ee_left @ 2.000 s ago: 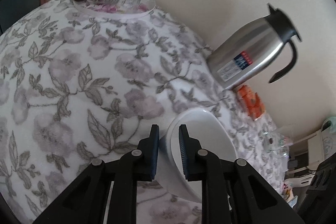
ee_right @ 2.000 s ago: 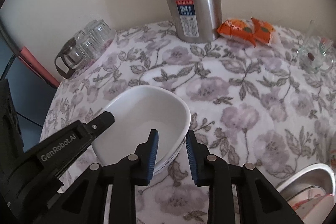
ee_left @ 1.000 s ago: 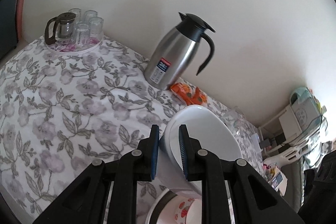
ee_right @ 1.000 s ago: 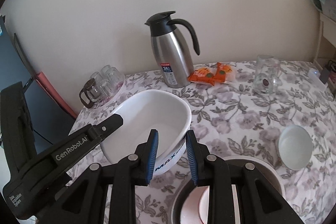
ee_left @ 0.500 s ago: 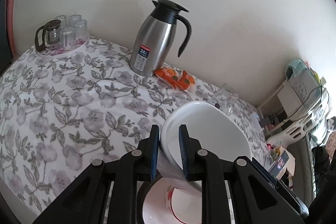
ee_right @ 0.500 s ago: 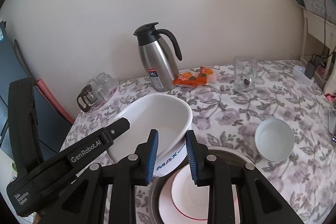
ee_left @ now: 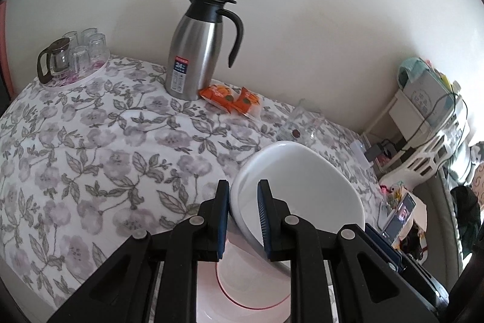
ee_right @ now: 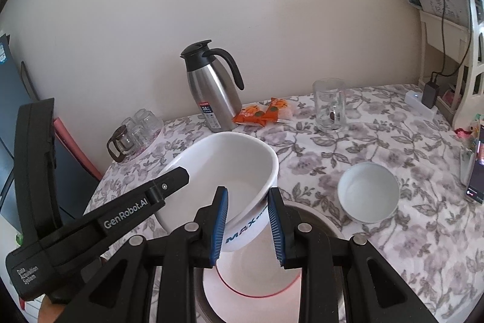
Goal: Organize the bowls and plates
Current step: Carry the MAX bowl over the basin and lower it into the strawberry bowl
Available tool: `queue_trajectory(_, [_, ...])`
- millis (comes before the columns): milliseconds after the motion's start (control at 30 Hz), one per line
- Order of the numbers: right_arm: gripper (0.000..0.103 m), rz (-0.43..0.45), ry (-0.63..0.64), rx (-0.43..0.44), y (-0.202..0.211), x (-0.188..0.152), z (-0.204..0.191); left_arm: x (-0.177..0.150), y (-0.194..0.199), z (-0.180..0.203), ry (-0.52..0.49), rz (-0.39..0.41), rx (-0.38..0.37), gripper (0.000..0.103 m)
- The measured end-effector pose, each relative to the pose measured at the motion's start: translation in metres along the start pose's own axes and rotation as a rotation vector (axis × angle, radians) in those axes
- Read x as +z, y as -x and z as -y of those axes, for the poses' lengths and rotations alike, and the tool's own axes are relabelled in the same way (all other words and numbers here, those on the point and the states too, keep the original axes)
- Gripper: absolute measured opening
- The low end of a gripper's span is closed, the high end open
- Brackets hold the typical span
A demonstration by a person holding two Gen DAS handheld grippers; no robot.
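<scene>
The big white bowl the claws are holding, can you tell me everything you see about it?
The big white bowl is deep and oval, smooth and glossy like ceramic or plastic, and empty inside. Blue letters reading MAX run along its outer wall. It is lifted and tilted, held by its rim from two sides: the left claw pinches one edge and the right claw pinches the opposite edge, each with one pad inside and one outside. It hangs above a red-ringed plate that lies in a metal pan on the flowered tablecloth.

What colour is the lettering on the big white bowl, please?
Blue, on the big white bowl; clearest in the right wrist view.
</scene>
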State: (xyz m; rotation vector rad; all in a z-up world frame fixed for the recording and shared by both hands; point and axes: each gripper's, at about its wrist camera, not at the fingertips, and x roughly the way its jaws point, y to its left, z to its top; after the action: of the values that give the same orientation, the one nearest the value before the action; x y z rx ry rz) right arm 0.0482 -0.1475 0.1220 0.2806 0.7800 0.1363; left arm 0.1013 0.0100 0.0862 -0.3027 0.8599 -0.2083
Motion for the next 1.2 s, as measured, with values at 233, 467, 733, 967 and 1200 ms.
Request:
queue_trajectory(233, [0.029,-0.015,-0.002,-0.007,0.007,-0.010,0.015,-0.014,-0.003,0.012,-0.021,-0.031,-0.009,0.019])
queue_trajectory(467, [0.029,-0.063,0.023,-0.021,-0.002,-0.017,0.020,-0.024,-0.009,0.011,-0.015,-0.071,0.002,0.019])
queue_trajectory(733, [0.029,-0.140,0.009,-0.011,-0.023,-0.026,0.028,-0.030,-0.022,0.002,0.009,-0.124,0.029,0.019])
queue_trajectory(967, [0.029,-0.179,0.010,-0.020,-0.036,-0.031,0.030,-0.036,-0.033,-0.002,0.015,-0.170,0.048,0.019])
queue_trajectory(1200, [0.030,-0.203,0.019,-0.028,-0.040,-0.033,0.031,-0.040,-0.039,0.000,0.003,-0.201,0.069,0.019])
